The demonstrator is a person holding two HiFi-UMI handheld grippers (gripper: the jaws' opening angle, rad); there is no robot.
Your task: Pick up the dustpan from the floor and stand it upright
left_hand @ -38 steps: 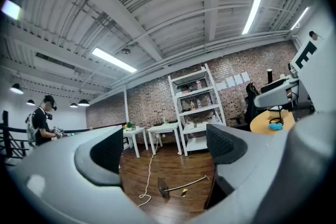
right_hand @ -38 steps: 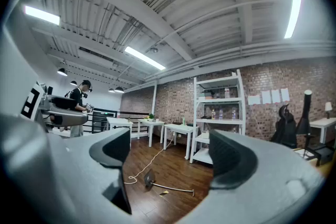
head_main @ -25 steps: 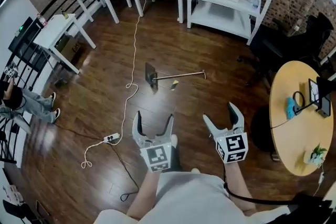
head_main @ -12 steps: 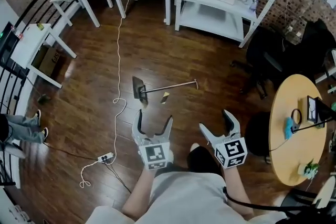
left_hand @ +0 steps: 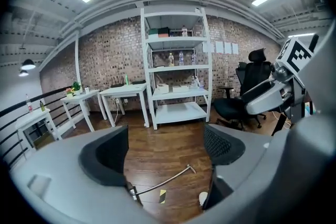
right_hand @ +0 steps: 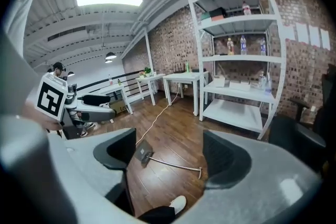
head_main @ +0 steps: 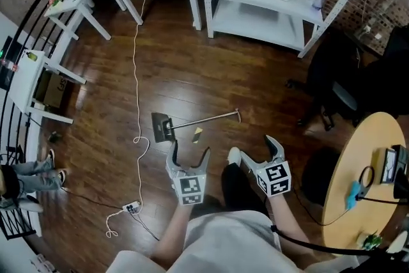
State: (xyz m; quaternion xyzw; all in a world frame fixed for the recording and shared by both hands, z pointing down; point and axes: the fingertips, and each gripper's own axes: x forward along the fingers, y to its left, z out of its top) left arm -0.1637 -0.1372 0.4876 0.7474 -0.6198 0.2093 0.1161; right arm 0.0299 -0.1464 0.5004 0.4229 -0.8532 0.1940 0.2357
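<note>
The dustpan (head_main: 198, 120) lies flat mid-frame, pan left, handle pointing right; the left gripper (head_main: 190, 150) is closing its empty jaws, while the right gripper (head_main: 257, 150) gapes wide.

in the left gripper view, pan end of the dustpan (left_hand: 161, 180) hidden behind a closing jaw of the left tool (left_hand: 167, 147), nothing between the jaws. in the head view, too small to name: yellow scrap (head_main: 197, 132) beside the handle, items on the shelf unit (head_main: 255, 17). round table (head_main: 358, 156) cut by the right edge; person (head_main: 29, 168) at the left edge cut to legs only.
</note>
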